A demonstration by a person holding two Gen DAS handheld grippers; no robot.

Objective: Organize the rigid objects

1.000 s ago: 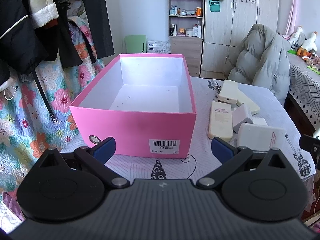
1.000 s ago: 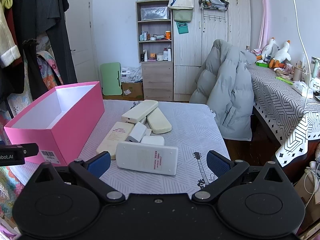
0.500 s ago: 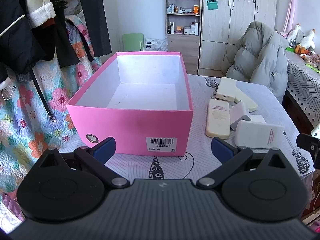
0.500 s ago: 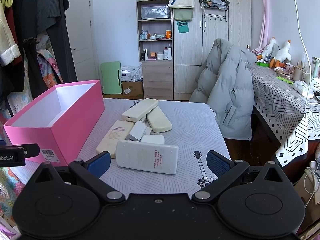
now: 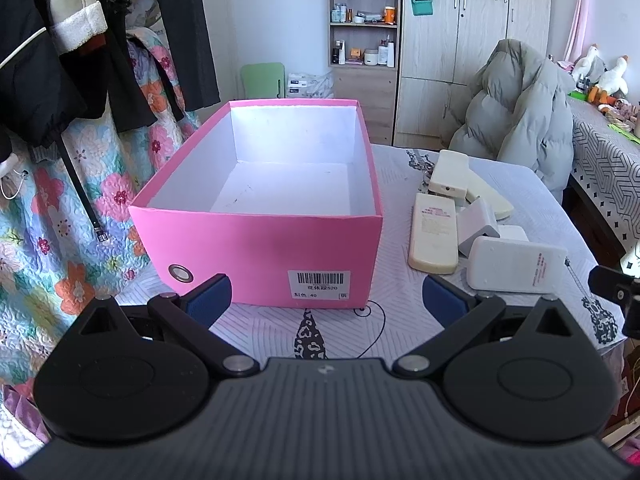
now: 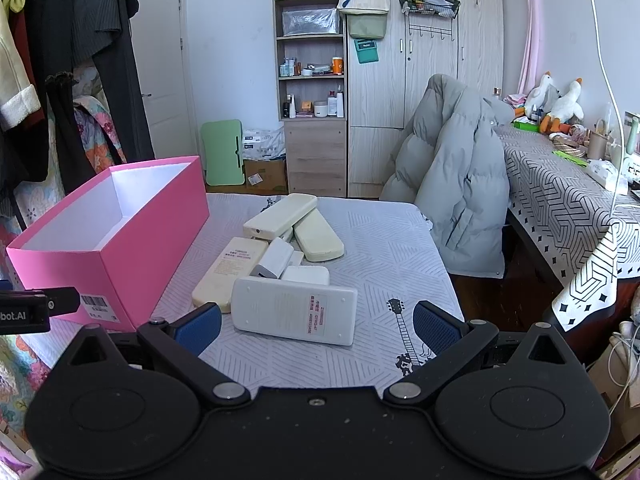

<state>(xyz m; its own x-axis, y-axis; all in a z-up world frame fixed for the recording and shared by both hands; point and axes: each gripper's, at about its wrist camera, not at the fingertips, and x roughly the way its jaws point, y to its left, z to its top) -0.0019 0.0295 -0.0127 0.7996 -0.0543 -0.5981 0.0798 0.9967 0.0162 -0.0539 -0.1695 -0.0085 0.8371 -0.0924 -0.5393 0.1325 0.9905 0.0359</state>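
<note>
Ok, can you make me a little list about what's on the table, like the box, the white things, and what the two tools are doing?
box: pink box, open on top, nothing inside
white things: a pile to the right of the box, all on the table, none in the box
nearest one: white remote, face down, red label showing
next to box: long cream remote, flat
left tool: open, holds nothing, faces the box
right tool: open, holds nothing, faces the white remote
</note>
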